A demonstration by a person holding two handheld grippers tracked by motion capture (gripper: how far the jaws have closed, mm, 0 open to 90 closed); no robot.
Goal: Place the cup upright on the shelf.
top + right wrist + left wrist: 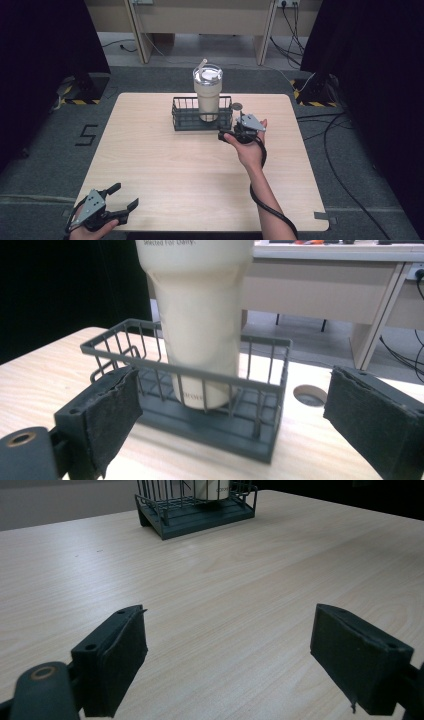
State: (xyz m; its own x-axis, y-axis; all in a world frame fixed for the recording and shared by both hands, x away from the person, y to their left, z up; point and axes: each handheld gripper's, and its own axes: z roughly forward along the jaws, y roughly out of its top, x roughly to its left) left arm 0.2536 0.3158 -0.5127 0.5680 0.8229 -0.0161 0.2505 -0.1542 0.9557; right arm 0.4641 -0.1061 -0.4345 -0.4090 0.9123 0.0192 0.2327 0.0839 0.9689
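The cup point(207, 92) is being kept upright inside the wire basket point(181, 119) at the table's far middle. The right gripper point(235, 134), jaws spread and empty, is being held just beside the basket's right end, probably for a grasp, while the left gripper point(120, 205) is being rested open at the near left corner

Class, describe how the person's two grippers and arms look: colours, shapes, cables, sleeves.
Each gripper, left gripper and right gripper, is black with two blocky padded jaws and a grey three-cornered plate on top. A black cable trails along the right forearm. No sleeves show on the forearms.
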